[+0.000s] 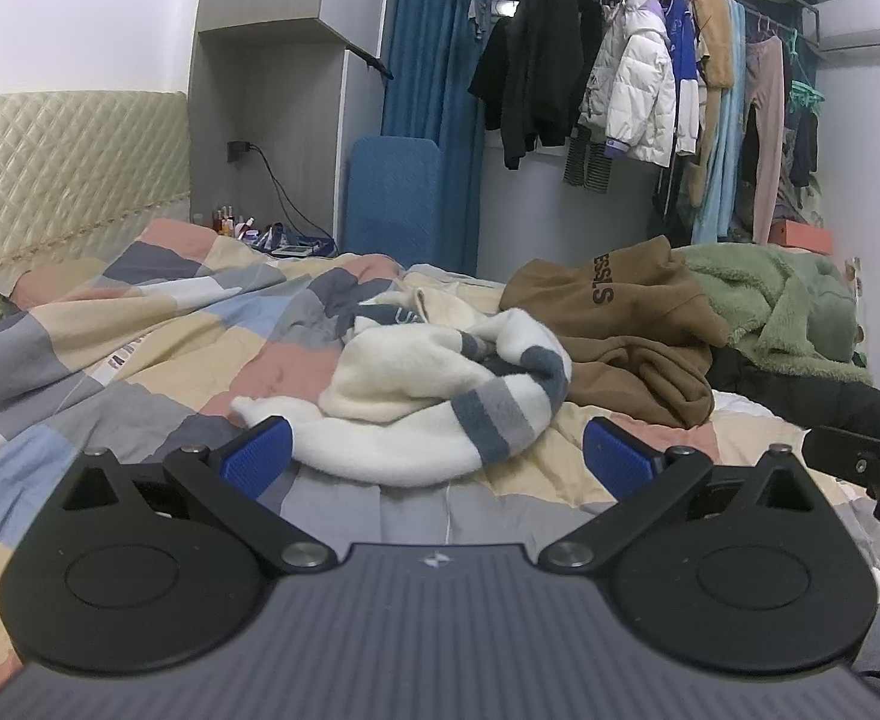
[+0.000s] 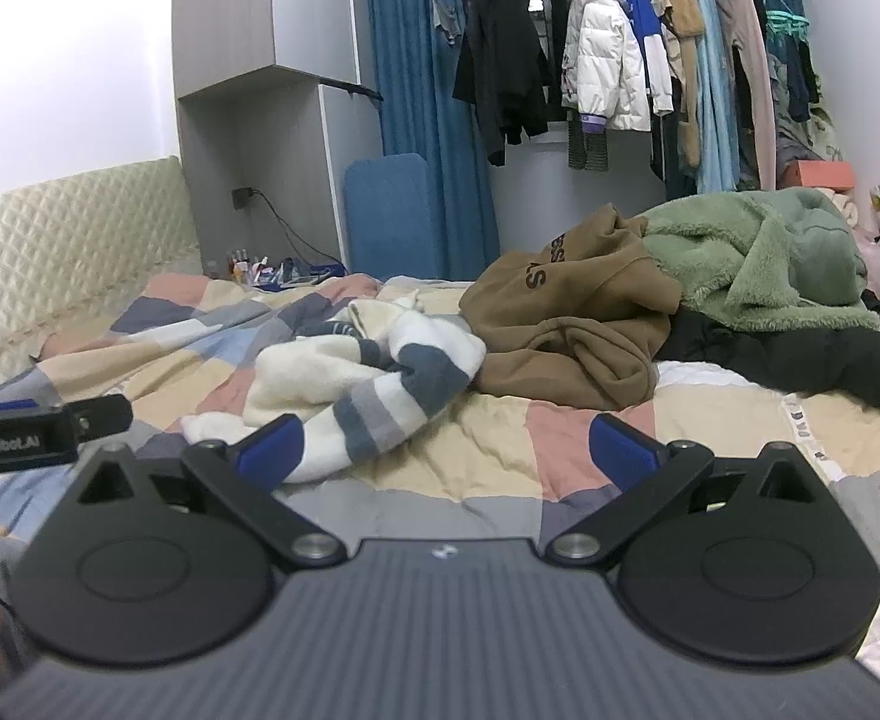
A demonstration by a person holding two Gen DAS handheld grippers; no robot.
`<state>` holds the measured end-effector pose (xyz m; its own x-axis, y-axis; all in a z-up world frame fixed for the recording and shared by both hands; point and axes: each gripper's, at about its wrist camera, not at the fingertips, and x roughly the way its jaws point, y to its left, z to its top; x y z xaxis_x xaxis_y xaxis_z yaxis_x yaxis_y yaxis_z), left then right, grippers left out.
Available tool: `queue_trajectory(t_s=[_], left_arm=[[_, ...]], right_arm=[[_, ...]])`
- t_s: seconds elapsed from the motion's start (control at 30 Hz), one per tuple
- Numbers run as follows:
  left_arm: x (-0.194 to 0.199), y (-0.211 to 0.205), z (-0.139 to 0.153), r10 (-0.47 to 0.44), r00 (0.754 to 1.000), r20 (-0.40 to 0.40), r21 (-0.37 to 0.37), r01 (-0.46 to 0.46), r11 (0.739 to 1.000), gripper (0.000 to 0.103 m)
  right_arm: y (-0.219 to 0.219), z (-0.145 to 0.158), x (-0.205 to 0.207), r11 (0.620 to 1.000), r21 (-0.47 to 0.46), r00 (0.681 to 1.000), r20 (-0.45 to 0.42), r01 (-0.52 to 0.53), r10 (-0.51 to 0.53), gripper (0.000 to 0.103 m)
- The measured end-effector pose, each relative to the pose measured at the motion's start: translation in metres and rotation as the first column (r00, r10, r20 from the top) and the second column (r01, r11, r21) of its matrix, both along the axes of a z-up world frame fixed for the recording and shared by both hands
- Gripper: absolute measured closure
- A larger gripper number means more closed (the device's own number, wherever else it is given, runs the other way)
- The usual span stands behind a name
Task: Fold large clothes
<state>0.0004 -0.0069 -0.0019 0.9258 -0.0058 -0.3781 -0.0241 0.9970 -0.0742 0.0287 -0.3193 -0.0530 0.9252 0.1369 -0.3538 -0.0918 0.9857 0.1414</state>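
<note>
Bedroom setting: bed [image 1: 158, 324] spread with a patchwork quilt of peach, grey, blue and cream squares; quilted cream headboard [image 1: 62, 168] at far left.
Left hand-held gripper [image 1: 437, 450]: jaws spread wide, empty, hovering just short of the nearest garment.
Cream sweater with grey stripes [image 1: 434, 396]: crumpled in a heap mid-bed, unfolded.
Right hand-held gripper [image 2: 446, 444]: jaws likewise wide, empty, over bare quilt beside the sweater's striped sleeve.
Brown hoodie [image 2: 566, 324]: bunched, touching the sweater's right side.
Green fleece [image 2: 758, 252]: piled on a black garment [image 2: 800, 360].
Clothes rail [image 1: 650, 78]: hung with coats, behind.
</note>
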Motion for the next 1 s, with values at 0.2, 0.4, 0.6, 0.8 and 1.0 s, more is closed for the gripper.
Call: queue_trajectory(t_s=[0.2, 0.4, 0.6, 0.8, 1.0], left_arm=[[0.0016, -0.0008, -0.0023, 0.015, 1.000, 0.011, 0.006, -0.015, 1.000, 0.000], [0.0039, -0.0001, -0.0044, 0.015, 1.000, 0.013, 0.015, -0.015, 1.000, 0.000], [0.0059, 0.0005, -0.0043, 0.014, 1.000, 0.009, 0.024, -0.014, 1.000, 0.000], [0.0059, 0.0009, -0.0040, 0.009, 1.000, 0.007, 0.023, -0.009, 1.000, 0.000], [0.0073, 0.0018, -0.0049, 0.011, 1.000, 0.001, 0.007, -0.011, 1.000, 0.000]], right_arm=[[-0.0014, -0.0025, -0.0004, 1.000, -0.004, 1.000, -0.002, 0.000, 0.000, 0.000], [0.0000, -0.0050, -0.0007, 1.000, -0.005, 1.000, -0.005, 0.009, -0.009, 0.000], [-0.0009, -0.0068, 0.0001, 1.000, -0.006, 1.000, -0.013, 0.014, -0.014, 0.000], [-0.0002, -0.0046, -0.0011, 1.000, -0.002, 1.000, -0.007, 0.012, -0.012, 0.000], [-0.0010, -0.0037, -0.0023, 1.000, 0.003, 1.000, -0.010, 0.000, 0.000, 0.000]])
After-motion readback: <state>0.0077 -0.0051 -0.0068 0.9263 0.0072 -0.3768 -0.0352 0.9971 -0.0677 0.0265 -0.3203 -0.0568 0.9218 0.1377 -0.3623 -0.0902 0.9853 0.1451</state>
